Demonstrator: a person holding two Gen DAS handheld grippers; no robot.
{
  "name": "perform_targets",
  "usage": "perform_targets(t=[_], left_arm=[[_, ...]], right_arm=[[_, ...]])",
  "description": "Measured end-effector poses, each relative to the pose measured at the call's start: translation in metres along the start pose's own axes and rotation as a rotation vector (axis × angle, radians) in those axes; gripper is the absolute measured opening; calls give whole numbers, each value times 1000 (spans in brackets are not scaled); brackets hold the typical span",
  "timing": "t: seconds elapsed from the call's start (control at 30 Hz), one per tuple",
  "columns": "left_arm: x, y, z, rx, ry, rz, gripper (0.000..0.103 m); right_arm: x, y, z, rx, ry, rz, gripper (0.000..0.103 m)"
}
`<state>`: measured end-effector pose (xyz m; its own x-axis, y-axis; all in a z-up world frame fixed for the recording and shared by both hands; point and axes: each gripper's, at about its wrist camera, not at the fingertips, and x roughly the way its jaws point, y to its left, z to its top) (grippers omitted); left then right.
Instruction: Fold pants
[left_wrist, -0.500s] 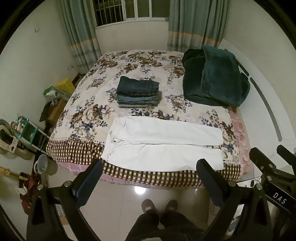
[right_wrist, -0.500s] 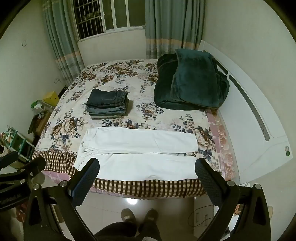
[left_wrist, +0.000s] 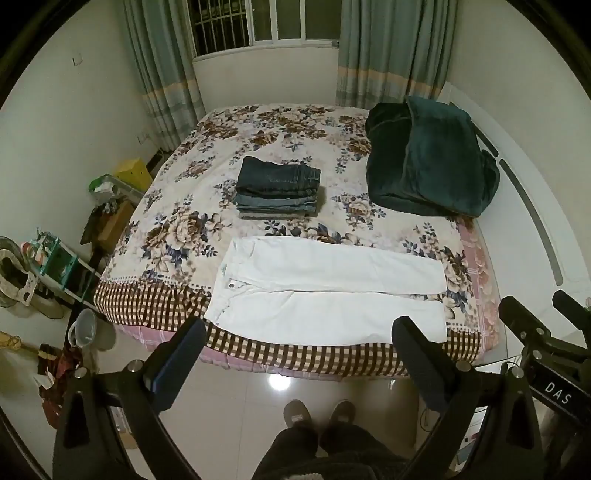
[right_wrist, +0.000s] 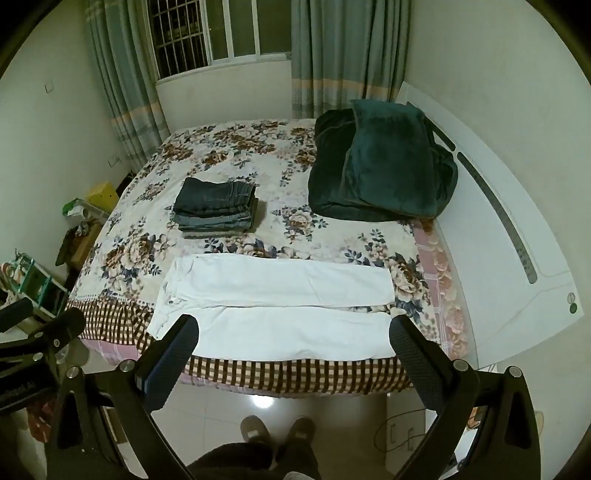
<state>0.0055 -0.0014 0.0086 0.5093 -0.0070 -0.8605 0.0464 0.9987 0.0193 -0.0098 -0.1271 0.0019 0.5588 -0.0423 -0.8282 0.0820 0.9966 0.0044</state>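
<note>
Lying flat along bed (left_wrist: 155, 295) edge: white pants (left_wrist: 332, 291), unfolded. Left gripper (left_wrist: 297, 343), right gripper (right_wrist: 293, 332) both spread wide, holding nothing.

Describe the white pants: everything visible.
The white pants lie flat and unfolded along the near edge of the bed, waistband at the left, both legs running right, side by side with a narrow gap between. Fabric looks like plain white cotton or denim; a small button shows at the waist. Only the floral bedspread touches them; both open grippers hang short of them.
</note>
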Motion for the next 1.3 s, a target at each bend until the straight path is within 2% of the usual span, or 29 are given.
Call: perform_targets(t=[0.27,1.3], left_arm=[[-8,3,12,-6,-9,0,103],[-13,7,17,-8,-26,-8,103]], right_arm=[[-14,4,15,-2,-9,1,103],[-21,12,20,-16,-13,5,103]])
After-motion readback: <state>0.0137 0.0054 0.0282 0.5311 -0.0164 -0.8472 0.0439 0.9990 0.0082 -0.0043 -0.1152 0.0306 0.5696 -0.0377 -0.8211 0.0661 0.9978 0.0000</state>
